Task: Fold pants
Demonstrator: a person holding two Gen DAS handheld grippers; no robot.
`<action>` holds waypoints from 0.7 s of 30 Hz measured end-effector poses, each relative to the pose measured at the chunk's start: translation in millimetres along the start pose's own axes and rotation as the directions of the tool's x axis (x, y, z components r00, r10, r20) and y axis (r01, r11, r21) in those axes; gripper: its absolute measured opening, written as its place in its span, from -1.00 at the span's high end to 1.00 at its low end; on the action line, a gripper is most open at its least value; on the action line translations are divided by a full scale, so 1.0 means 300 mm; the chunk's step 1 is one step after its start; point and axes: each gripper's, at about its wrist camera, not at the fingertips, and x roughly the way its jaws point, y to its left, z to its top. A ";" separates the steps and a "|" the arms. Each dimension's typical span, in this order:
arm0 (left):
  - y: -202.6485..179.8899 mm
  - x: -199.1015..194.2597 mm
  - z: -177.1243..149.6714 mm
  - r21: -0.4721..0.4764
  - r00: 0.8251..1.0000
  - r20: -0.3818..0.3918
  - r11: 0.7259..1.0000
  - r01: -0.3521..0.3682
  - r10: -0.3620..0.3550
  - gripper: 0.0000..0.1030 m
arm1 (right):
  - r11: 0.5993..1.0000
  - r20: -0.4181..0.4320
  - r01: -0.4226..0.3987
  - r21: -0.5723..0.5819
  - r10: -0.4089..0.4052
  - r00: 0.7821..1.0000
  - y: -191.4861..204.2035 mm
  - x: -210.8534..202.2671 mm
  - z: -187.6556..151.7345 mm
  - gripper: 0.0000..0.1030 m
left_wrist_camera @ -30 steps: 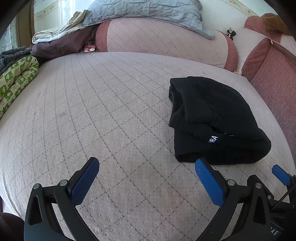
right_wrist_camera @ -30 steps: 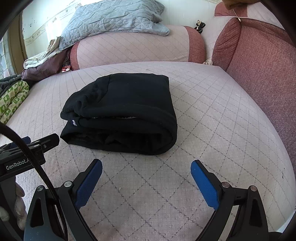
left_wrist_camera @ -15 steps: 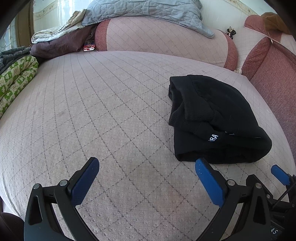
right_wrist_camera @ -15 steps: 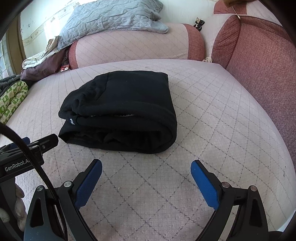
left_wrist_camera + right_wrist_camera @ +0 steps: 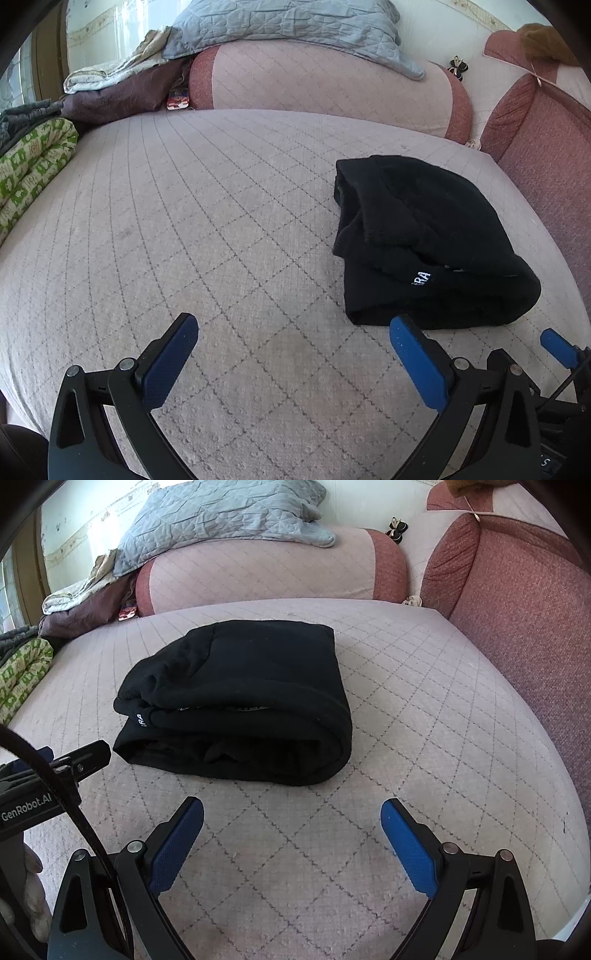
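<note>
The black pants (image 5: pixel 240 701) lie folded into a thick rectangular bundle on the pink quilted bed (image 5: pixel 424 709), with a small white label on the left edge. In the left wrist view the pants (image 5: pixel 424 236) lie to the right. My left gripper (image 5: pixel 293 325) is open and empty, above the bed to the left of the bundle. My right gripper (image 5: pixel 291 805) is open and empty, just in front of the bundle's near fold. Part of the left gripper's body (image 5: pixel 44 786) shows at the left of the right wrist view.
A pink bolster (image 5: pixel 325 85) with a grey-blue quilt (image 5: pixel 288 26) on it lies at the back. Folded bedding (image 5: pixel 110 85) and a green patterned blanket (image 5: pixel 29 166) sit at the left. A dark red cushioned side (image 5: pixel 528 602) borders the right.
Both grippers have drawn back slightly from the folded pants, still open. The pants have not moved.
</note>
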 end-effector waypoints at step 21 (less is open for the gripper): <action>0.000 0.014 -0.004 0.002 1.000 -0.011 1.000 -0.007 0.007 -1.00 | 1.000 -0.006 0.001 0.006 -0.001 1.000 -0.008 0.006 0.000 -0.93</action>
